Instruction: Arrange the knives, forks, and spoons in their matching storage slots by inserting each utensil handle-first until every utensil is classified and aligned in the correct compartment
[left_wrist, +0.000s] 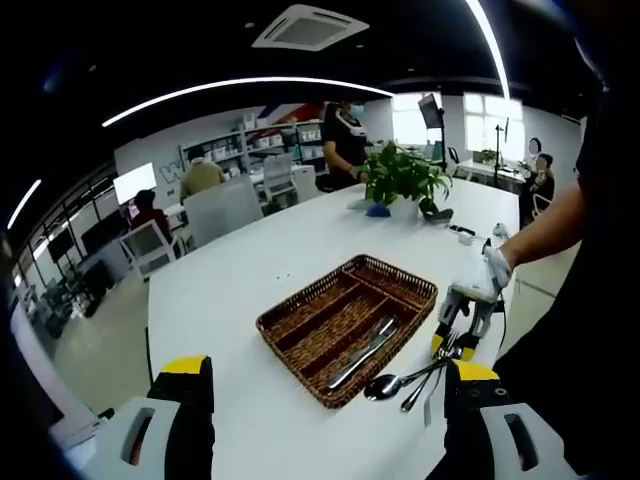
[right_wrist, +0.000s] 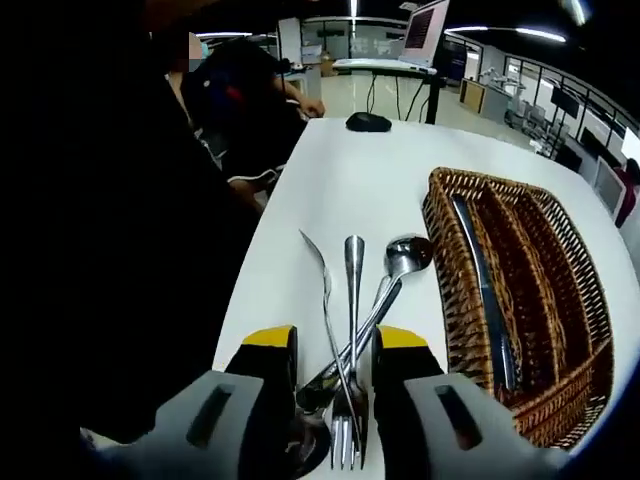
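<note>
Your right claw (right_wrist: 335, 385) stands apart, straddling crossed fork (right_wrist: 350, 400) and spoon (right_wrist: 390, 275) on the white tabletop (right_wrist: 350, 180), just beside the wicker tray (right_wrist: 450, 300). Knives (right_wrist: 485, 290) lie in its near slot. Your left claw (left_wrist: 325, 395) gapes, holding nothing.

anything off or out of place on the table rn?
Yes. Beside the wicker tray, a spoon, fork and a third utensil lie crossed in a loose pile on the white table, unsorted. Right tongs straddle them. Only knives sit in the tray.
</note>
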